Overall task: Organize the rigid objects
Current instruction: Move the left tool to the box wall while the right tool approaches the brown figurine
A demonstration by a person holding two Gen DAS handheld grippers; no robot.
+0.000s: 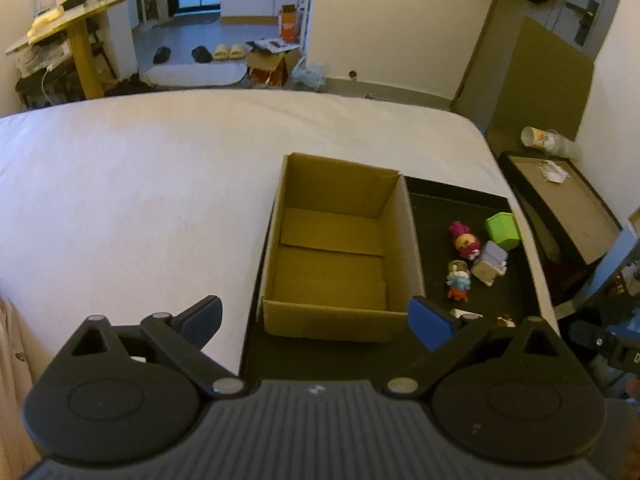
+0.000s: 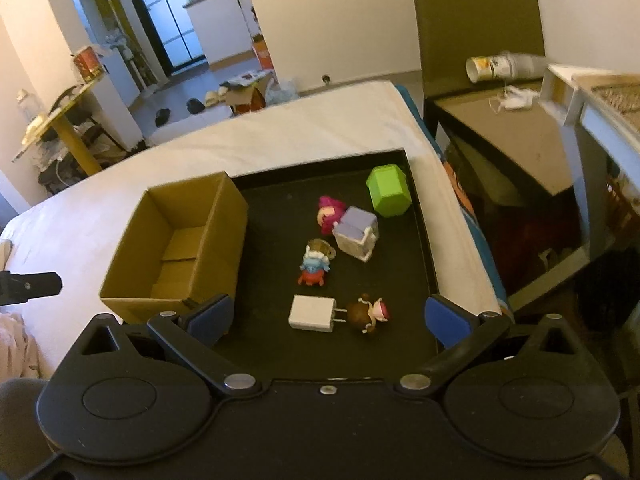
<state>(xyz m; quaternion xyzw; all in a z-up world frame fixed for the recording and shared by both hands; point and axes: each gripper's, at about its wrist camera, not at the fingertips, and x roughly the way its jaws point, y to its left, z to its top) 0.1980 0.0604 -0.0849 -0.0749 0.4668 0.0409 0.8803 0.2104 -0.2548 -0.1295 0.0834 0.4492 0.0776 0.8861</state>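
1. The left tool (image 1: 316, 320) and right tool (image 2: 328, 316) are both hovering released, grasping nothing.
2. The white charger (image 2: 313, 313) is lying on the black tray (image 2: 424, 240), touching the brown doll (image 2: 368, 314); a wide grasp is risking catching both.
3. The cardboard box (image 2: 176, 240) is sitting empty beside them; a careless nudge is likely shifting it.

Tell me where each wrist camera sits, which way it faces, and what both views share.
Left wrist: above the tray's near edge, looking over the empty cardboard box and the white bed; its open left gripper frames the bottom.
Right wrist: further right, looking down at the toys on the black tray; its open right gripper shows.
Shared: box, tray, green block, figurines, and the doorway beyond.
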